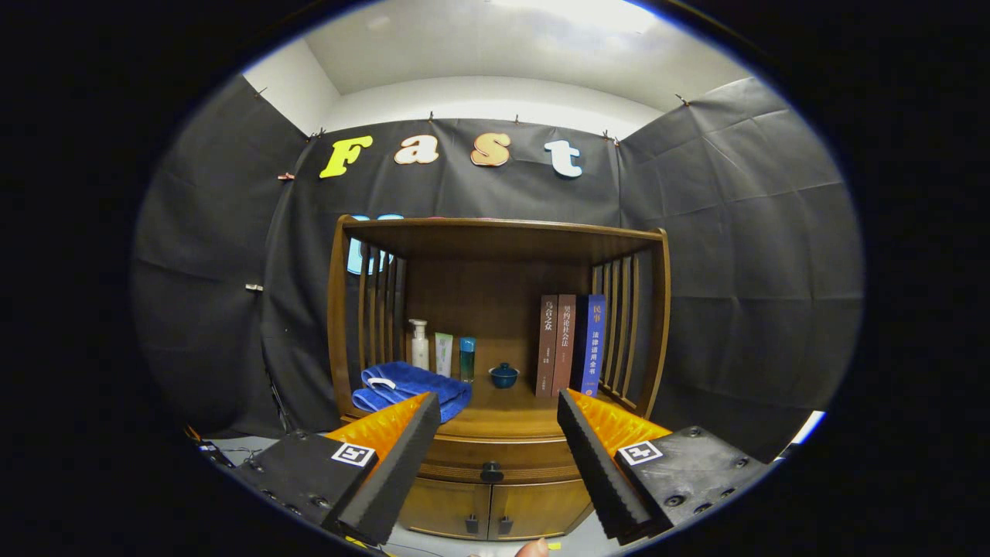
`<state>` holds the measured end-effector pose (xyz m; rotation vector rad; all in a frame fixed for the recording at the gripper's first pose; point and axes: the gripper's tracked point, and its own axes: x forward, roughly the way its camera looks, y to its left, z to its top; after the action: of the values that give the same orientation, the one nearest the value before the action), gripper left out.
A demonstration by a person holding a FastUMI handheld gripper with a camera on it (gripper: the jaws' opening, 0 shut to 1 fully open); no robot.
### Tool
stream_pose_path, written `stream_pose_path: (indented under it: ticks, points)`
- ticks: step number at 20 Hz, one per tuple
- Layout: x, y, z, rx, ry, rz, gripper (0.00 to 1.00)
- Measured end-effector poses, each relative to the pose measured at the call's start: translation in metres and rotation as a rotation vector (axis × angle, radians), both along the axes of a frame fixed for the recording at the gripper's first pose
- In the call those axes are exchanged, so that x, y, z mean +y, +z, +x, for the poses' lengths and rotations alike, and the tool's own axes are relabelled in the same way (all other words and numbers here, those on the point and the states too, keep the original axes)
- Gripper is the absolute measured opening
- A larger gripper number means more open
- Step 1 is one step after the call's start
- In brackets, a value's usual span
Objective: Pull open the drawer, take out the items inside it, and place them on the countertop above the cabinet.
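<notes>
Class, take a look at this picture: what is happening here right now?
A person's hand-held gripper faces a wooden cabinet, its fingers open and holding nothing. The drawer is shut, and its dark knob sits between the fingers, just ahead of them. On the countertop lie a folded blue towel, three bottles, a small blue lidded cup and three upright books.

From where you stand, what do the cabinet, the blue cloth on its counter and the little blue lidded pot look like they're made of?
The cabinet looks like brown wood with a smooth, slightly glossy varnish; faint grain shows. The blue cloth seems soft towelling, folded and matte. The lidded pot looks like glazed ceramic, with a slight sheen, though too small to be sure. The open gripper hangs before the drawer knob.
</notes>
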<state>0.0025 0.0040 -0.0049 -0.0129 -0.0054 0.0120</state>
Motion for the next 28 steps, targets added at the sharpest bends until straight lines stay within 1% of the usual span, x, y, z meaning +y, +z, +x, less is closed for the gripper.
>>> stream_pose_path:
  ticks: [4,9,13,17,22,25,28]
  points:
    - [0.004,-0.010,0.009,0.013,0.006,0.008,0.98]
    - [0.024,-0.034,0.041,0.013,0.038,-0.024,0.98]
    - [0.035,-0.082,0.071,0.036,0.036,-0.049,0.98]
    - [0.044,-0.145,0.095,0.092,0.044,-0.069,0.99]
    - [0.041,-0.217,0.109,0.150,0.047,-0.041,0.98]
    - [0.040,-0.239,0.127,0.163,0.044,-0.038,0.98]
    - [0.042,-0.237,0.131,0.162,0.051,-0.030,0.98]
